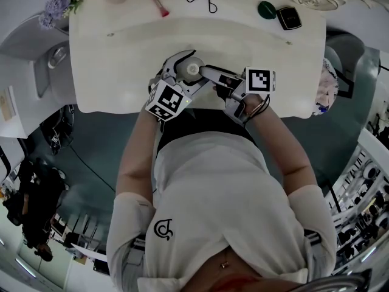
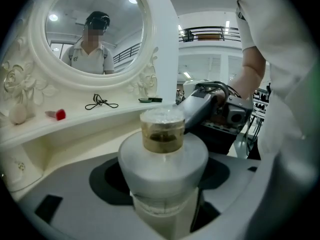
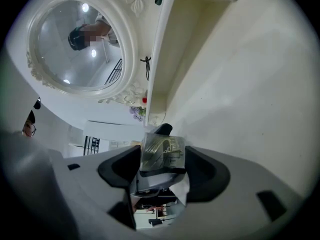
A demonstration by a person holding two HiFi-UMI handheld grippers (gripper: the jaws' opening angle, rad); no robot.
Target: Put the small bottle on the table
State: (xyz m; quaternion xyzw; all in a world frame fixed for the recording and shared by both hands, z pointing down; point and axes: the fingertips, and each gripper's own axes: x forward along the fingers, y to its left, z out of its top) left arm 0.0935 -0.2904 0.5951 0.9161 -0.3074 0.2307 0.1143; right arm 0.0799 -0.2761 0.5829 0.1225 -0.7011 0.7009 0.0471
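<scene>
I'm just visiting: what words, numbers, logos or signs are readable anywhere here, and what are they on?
No words or numbers can be read.
Shirt: a dark swirl logo shaped like a "C", with no legible lettering.
Bottle: faint print on its label, too blurred to read.
Marker cubes: black-and-white square patterns, not text.

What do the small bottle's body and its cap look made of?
The small bottle: likely frosted glass or plastic, matte milky white, no sharp reflections. Its cap: clear glossy plastic or glass; an amber insert shows through it.
</scene>
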